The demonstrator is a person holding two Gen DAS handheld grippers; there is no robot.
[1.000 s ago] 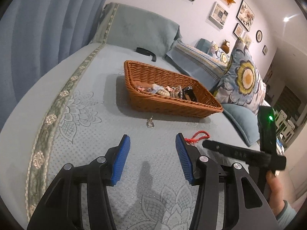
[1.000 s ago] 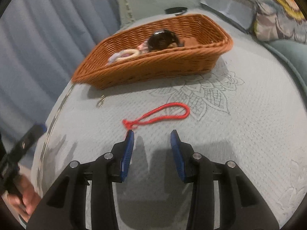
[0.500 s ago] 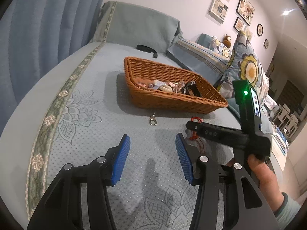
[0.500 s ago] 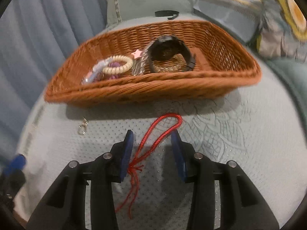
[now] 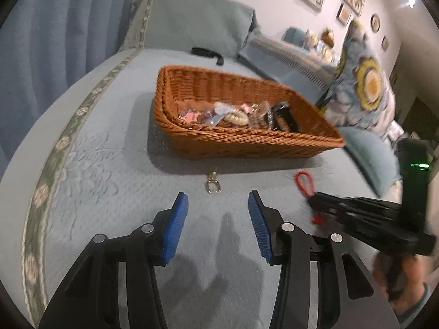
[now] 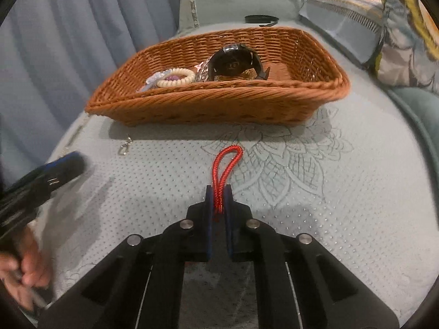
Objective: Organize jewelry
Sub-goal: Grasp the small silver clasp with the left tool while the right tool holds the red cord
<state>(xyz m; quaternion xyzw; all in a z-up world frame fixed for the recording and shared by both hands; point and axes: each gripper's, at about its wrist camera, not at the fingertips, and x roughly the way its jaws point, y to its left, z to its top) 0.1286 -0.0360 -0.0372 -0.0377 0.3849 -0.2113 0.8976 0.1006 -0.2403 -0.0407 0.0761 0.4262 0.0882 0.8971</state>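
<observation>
Open bedspread (image 5: 109, 192) ahead of the left gripper (image 5: 218, 213), jaws closing on nothing; only a small metal clasp (image 5: 212, 185) at 12 o'clock, well short of the wicker basket (image 5: 247, 142). Blocked at 3 o'clock by the right gripper (image 6: 218, 196), clamped on the red cord (image 6: 223, 164). Bare quilt from the cord's loop to the basket wall at 12. Crowded inside the basket toward its near side, free along the far wall. Pillows (image 6: 397, 41) at 2 o'clock, curtain (image 6: 68, 41) at 10.
</observation>
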